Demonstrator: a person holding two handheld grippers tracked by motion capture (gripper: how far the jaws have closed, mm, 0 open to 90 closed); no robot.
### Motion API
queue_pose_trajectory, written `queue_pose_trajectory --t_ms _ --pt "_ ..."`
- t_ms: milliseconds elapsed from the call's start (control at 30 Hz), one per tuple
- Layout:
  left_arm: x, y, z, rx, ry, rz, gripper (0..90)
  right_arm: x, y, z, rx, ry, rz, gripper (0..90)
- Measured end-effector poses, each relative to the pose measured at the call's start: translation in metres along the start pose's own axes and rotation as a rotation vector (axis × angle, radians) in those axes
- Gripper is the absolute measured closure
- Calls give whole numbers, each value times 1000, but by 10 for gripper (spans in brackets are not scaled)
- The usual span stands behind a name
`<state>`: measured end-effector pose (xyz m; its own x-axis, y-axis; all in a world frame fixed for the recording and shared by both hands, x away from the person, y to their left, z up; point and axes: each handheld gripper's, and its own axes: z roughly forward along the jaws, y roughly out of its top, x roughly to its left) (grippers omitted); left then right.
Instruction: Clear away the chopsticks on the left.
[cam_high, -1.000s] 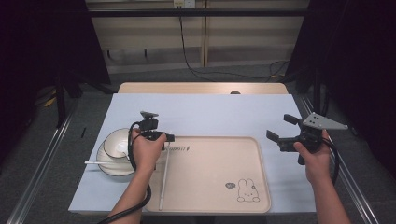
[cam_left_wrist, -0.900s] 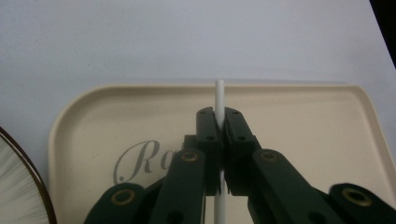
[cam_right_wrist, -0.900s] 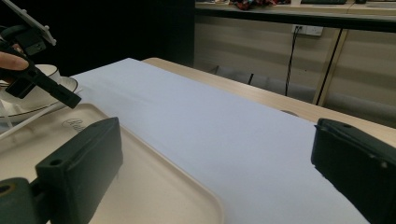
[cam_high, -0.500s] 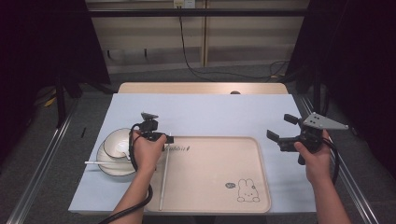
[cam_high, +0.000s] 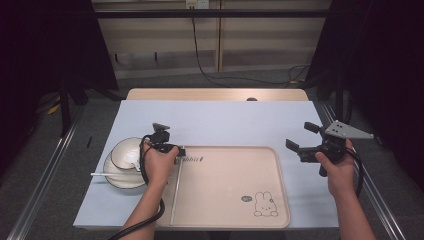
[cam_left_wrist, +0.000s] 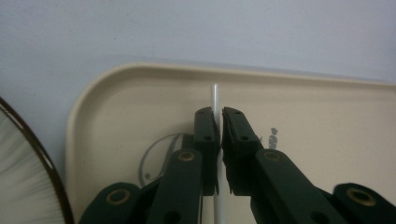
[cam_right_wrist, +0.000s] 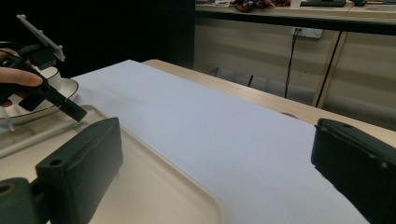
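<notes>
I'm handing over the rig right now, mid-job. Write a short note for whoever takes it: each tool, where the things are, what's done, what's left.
Left tool: shut on the white stick near its far end, at the tray's far left corner.
Right tool: open, empty, held off the tray's right edge.
Things: the stick lies along the tray's left side, near end by the front edge. Bowl sits on the plate left of the tray, a second white stick across the plate.
Done: one stick is on the tray, not yet let go.
Left, probably: let go of it, then fetch the second stick.
</notes>
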<state>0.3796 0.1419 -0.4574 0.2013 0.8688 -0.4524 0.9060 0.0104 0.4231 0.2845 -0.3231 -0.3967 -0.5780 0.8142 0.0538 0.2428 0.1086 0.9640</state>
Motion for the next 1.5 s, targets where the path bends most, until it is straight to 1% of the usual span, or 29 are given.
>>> queue_pose_trajectory --t_ms 67,233,333,433,467,500,533,567,600,633,667,700,733,767,800,833,867,967,1000,1033,1067,1167,1200,1233,1267,1300,1367,1400,1500 --pt "0 -1 0 -3 2 -10 839 0 0 0 -2 -1 -3 19" --pt "-1 0 -3 -21 12 10 808 0 0 0 -4 -1 -2 19" --pt "-5 2 -9 -64 19 65 759 0 1 0 -8 -6 -1 19" --pt "-8 3 -12 -80 12 92 675 0 1 -1 -10 -4 -2 19" --pt "-9 4 -14 -100 9 112 634 -1 1 -1 -13 3 -1 19" --pt "-10 4 -17 -114 12 138 634 -1 1 -1 -13 3 -1 19" --pt "-12 5 -21 -161 -16 189 538 -1 1 -1 -13 3 -1 19" --pt "-13 5 -24 -161 -8 214 491 -1 1 -1 -15 3 -3 19" --pt "-13 5 -24 -161 -8 214 468 -1 1 -1 -15 3 -3 19" --pt "-15 6 -25 -177 -24 251 468 -1 1 -1 -12 8 -2 19" --pt "-16 6 -27 -189 -46 289 384 -1 1 -1 -11 8 -2 19" --pt "-18 6 -29 -186 -36 306 384 -1 1 -1 -11 8 -2 19" --pt "-19 6 -31 -192 -59 333 297 0 1 -1 -8 -2 -5 19" --pt "-19 6 -31 -192 -59 333 274 0 1 -1 -8 -2 -5 19" --pt "-19 5 -33 -197 -71 362 267 0 1 -1 -10 4 -3 19" --pt "-19 5 -33 -197 -71 362 244 0 1 -1 -10 4 -3 19" --pt "-18 5 -35 -197 -81 384 217 0 1 0 -9 7 -7 19" --pt "-17 4 -37 -186 -98 405 195 0 1 0 -12 7 -3 19" --pt "-17 2 -38 -182 -110 437 183 0 1 0 -9 10 -5 19" --pt "-17 2 -38 -182 -110 437 182 0 1 0 -9 10 -5 19" --pt "-16 1 -40 -163 -119 457 181 0 1 1 -9 11 -9 19" --pt "-16 0 -42 -166 -131 477 168 1 1 1 -7 7 -6 19" --pt "-15 0 -43 -152 -143 503 168 0 1 1 -5 8 -8 19" --pt "-15 -1 -43 -160 -164 506 162 1 1 1 -4 8 -10 19" --pt "-14 -2 -46 -148 -165 545 157 0 1 1 -1 26 -10 19" --pt "-14 -2 -47 -138 -168 566 155 0 1 1 -1 27 -11 19" --pt "-14 -3 -46 -142 -180 566 142 1 1 2 -3 23 -10 19" --pt "-12 -3 -48 -114 -182 597 140 1 1 2 -4 16 -3 19" --pt "-12 -4 -49 -96 -182 616 135 1 0 2 -3 16 -1 19"
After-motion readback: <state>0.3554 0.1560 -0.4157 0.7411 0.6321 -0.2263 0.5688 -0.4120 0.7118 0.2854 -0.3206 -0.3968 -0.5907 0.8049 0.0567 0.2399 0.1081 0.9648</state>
